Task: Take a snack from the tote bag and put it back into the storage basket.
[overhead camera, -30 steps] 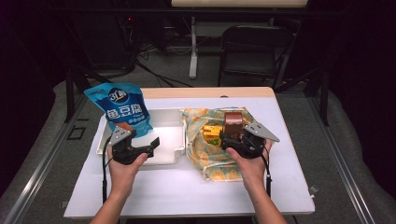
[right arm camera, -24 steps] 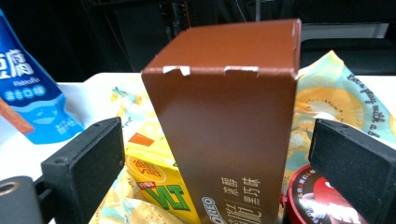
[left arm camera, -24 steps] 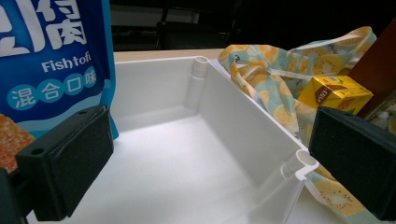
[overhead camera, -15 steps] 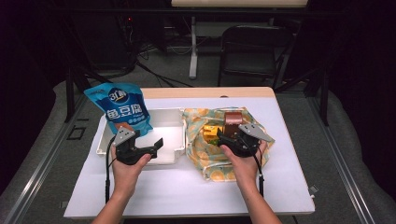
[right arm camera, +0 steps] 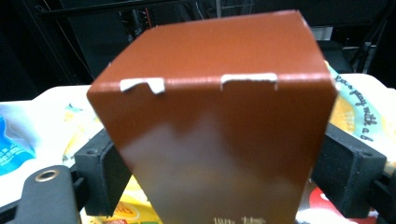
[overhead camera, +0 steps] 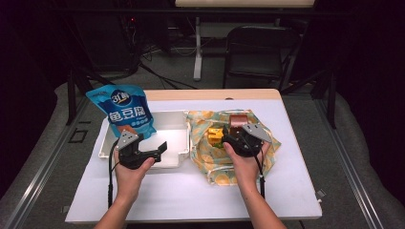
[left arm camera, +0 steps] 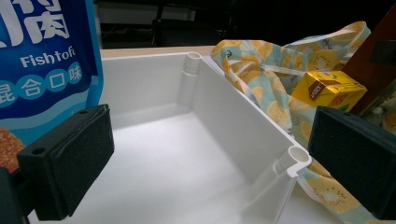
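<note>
A blue fish-tofu snack pouch [overhead camera: 122,110] stands left of centre, at the white plastic tray [overhead camera: 174,125]. A black folding chair [overhead camera: 260,55] (on grey floor) occupies the upper right, beyond the table [overhead camera: 296,143].

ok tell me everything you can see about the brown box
The brown box is a plain, slightly glossy carton, cardboard by its look, with two small white tabs at its top front edge and pale lettering low on the front. It stands roughly upright over the fruit-print cloth bag, behind a yellow carton. The right gripper has a black jaw on each side of it; whether they press it is unclear.
</note>
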A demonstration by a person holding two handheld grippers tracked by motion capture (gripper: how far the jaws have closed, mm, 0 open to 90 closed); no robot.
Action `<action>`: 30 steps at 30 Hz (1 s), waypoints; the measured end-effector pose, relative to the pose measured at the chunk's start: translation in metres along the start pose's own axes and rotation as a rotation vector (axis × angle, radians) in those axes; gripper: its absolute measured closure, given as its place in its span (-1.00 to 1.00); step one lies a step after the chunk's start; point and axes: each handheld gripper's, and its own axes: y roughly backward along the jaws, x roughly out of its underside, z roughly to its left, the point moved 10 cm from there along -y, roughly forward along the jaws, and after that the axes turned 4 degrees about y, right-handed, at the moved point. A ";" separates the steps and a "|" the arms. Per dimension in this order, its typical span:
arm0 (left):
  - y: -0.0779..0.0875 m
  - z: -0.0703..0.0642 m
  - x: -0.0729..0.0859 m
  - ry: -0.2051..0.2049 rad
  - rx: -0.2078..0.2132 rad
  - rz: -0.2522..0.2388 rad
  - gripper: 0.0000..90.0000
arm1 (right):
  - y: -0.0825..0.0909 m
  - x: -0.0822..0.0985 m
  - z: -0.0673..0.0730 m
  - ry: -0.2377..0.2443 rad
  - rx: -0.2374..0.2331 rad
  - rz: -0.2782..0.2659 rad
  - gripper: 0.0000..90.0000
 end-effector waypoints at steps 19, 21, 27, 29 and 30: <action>-0.004 -0.003 0.004 -0.001 0.002 0.010 -0.98 | 0.002 -0.003 -0.011 0.042 0.040 -0.013 -0.17; -0.004 -0.004 0.004 -0.001 0.006 0.010 -0.98 | 0.003 -0.003 -0.011 0.045 0.032 -0.013 -0.17; -0.006 -0.008 0.005 -0.005 0.015 0.014 -0.98 | 0.008 -0.006 -0.014 0.035 0.008 -0.008 -0.17; -0.006 -0.010 0.005 -0.010 0.017 0.015 -0.98 | 0.010 -0.009 -0.014 0.032 0.001 -0.015 -0.17; -0.006 -0.011 0.005 -0.016 0.020 0.016 -0.98 | 0.012 -0.010 -0.014 0.033 -0.001 -0.016 -0.17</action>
